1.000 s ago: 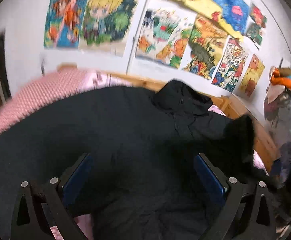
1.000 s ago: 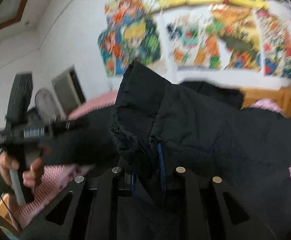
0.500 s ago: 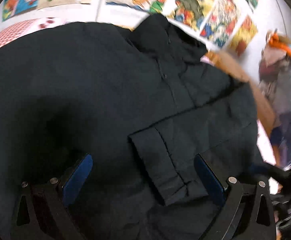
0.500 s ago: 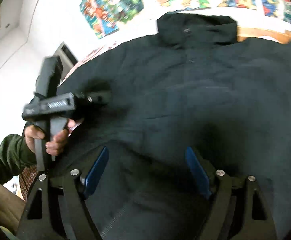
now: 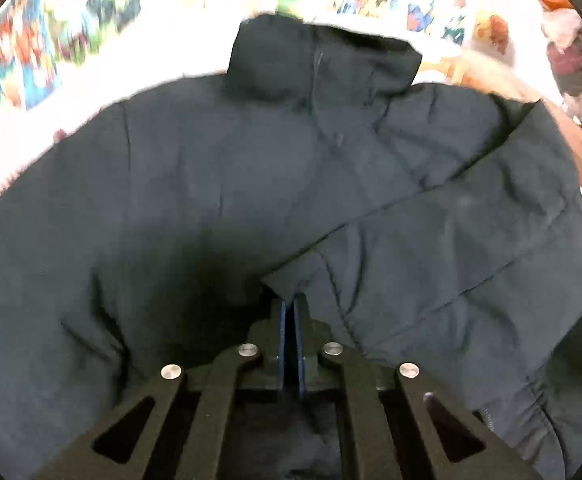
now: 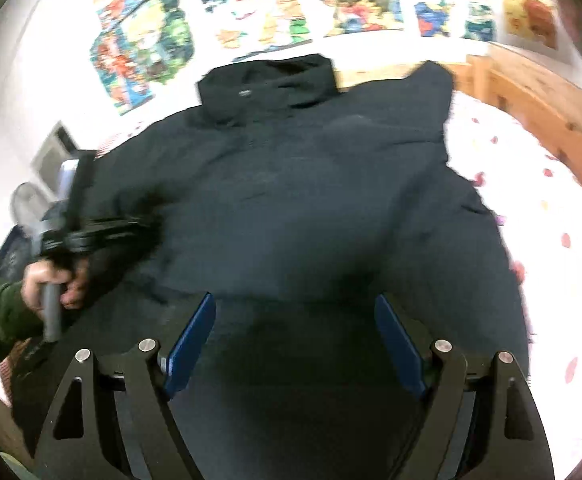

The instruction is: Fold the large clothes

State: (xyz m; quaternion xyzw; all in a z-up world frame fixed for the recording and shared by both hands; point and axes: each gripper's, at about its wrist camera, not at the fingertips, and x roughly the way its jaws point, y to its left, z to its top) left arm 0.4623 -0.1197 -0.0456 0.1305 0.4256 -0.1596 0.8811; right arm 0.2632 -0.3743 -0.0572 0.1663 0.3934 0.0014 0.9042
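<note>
A large dark jacket [image 5: 251, 184] lies spread on the bed, collar [image 5: 315, 60] toward the wall. One sleeve [image 5: 443, 248] is folded across its front. My left gripper [image 5: 290, 304] is shut on the cuff of that sleeve. In the right wrist view the jacket [image 6: 311, 208] fills the middle, and my right gripper [image 6: 295, 332] is open and empty just above its lower part. The left gripper, held in a hand [image 6: 51, 280], shows at the jacket's left side in that view.
A white bedsheet with red spots [image 6: 539, 216] lies right of the jacket. A wooden bed frame [image 6: 531, 96] runs along the right. Colourful posters [image 6: 331, 8] cover the wall behind. Clothes [image 5: 575, 52] hang at the far right.
My left gripper has shut on the sleeve cuff, having been open. My right gripper let go of the jacket edge about a second ago and now hovers open over the jacket.
</note>
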